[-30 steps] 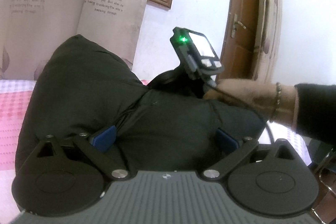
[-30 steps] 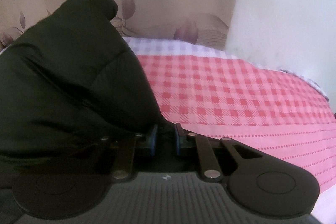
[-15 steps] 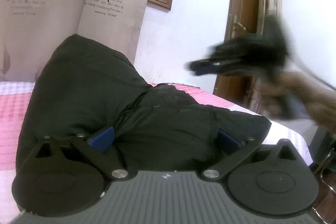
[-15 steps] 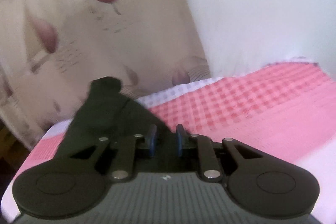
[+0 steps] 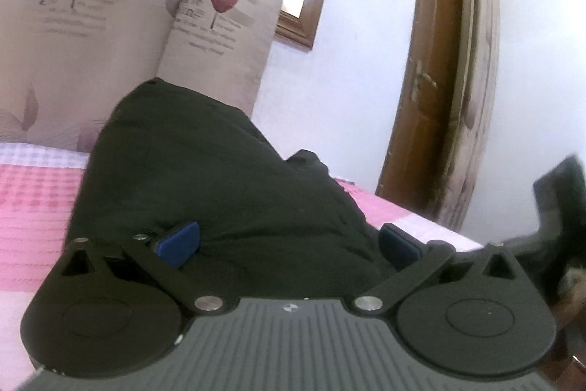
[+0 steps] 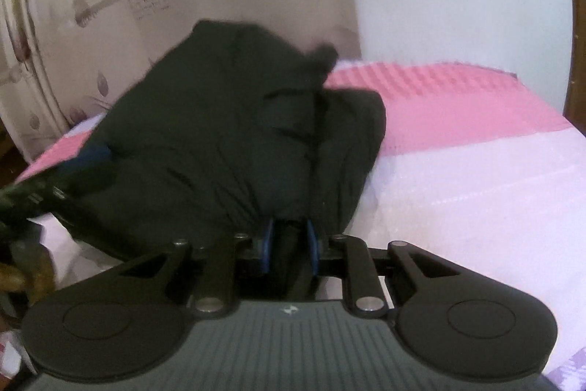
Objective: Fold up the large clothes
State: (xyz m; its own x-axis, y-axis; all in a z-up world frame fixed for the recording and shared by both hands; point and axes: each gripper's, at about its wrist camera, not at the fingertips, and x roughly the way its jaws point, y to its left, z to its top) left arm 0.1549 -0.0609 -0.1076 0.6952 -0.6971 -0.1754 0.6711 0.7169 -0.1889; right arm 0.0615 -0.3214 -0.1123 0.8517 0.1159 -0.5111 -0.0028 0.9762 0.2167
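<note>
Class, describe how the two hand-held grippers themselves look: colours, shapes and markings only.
Both match: the left hand-held gripper and right hand-held gripper each have a ribbed grey body with a small logo, two round black discs, black link arms with silver pivot pins, and blue finger pads.

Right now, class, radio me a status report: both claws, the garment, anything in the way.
Left claw wide open against the black jacket. Right claw shut on a jacket fold. Jacket bunched on the pink checked bed. Nothing in the way.

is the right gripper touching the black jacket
Touching. In the right wrist view the right gripper has its blue pads nearly together with a fold of the black jacket pinched between them.
</note>
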